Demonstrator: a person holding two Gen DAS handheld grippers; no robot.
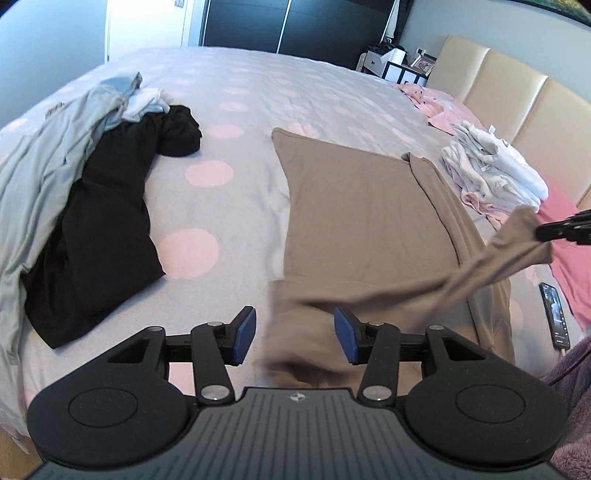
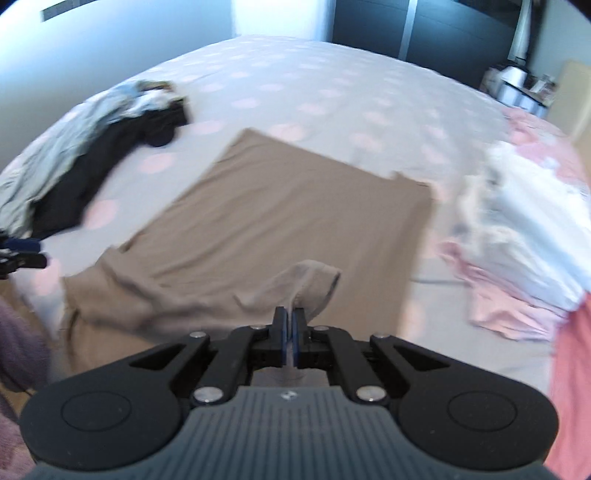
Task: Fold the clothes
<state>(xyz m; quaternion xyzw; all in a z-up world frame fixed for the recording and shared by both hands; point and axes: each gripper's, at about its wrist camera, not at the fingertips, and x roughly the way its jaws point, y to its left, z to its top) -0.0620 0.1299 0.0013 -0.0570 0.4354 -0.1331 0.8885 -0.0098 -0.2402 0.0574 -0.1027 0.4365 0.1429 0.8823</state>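
Spotted bedspread (image 1: 229, 92) (grey, seemingly) under tan garment (image 1: 354, 206).

Bedroom around the bed

A phone (image 1: 555, 314) lies near the bed's (image 1: 258, 92) right edge; padded cream headboard (image 1: 498, 77) at right, cluttered nightstand (image 1: 397, 66) (far right), dark wardrobe (image 1: 280, 22) beyond.

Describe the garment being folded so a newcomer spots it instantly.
On the bed with the pink-dotted cover, look mid-mattress, between the dark heap at the left and the white stack by the headboard. The taupe garment lies flat there, the only tan piece, one end pinched in the right tongs.
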